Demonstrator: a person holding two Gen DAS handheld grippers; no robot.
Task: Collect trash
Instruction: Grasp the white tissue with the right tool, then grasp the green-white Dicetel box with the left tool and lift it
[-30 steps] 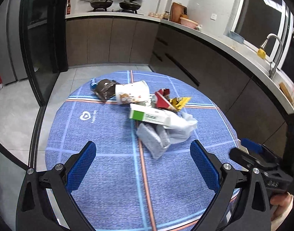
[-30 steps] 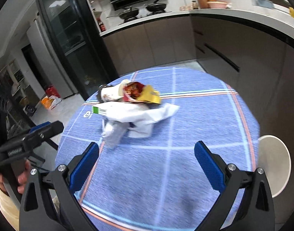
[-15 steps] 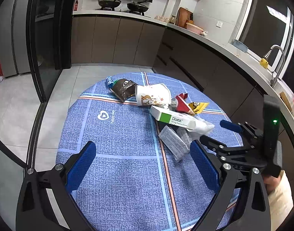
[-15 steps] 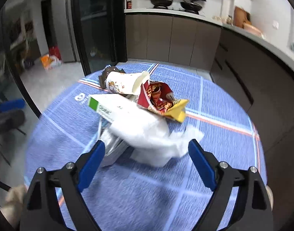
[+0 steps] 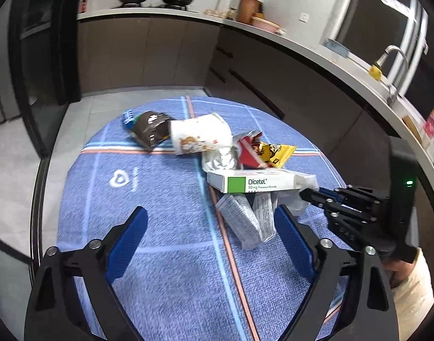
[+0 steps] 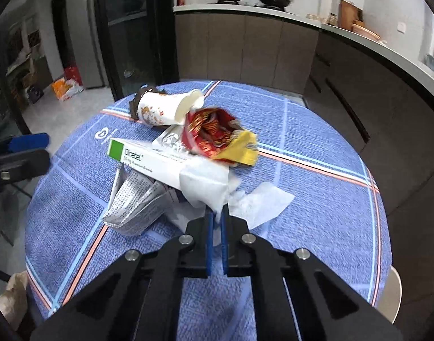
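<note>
A pile of trash lies on the round blue table (image 5: 165,255): a white paper cup (image 5: 199,136), a brown wrapper (image 5: 150,130), a red and yellow snack bag (image 6: 217,136), a white and green Dicetel box (image 5: 253,182), folded printed leaflets (image 6: 134,201) and a crumpled white tissue (image 6: 214,190). My right gripper (image 6: 215,216) is shut on the near edge of the tissue; it also shows in the left wrist view (image 5: 316,194). My left gripper (image 5: 214,227) is open and empty, above the table in front of the leaflets.
Kitchen counter (image 5: 316,54) with a sink tap (image 5: 392,56) curves behind the table. Dark cabinets and a glass door (image 6: 131,28) stand behind. A white stool (image 6: 392,295) is at the table's right edge. Bags lie on the floor at the left (image 6: 66,85).
My right gripper has moved in to the pile and closed on the white tissue. My left gripper stayed open and came a little closer to the pile.
</note>
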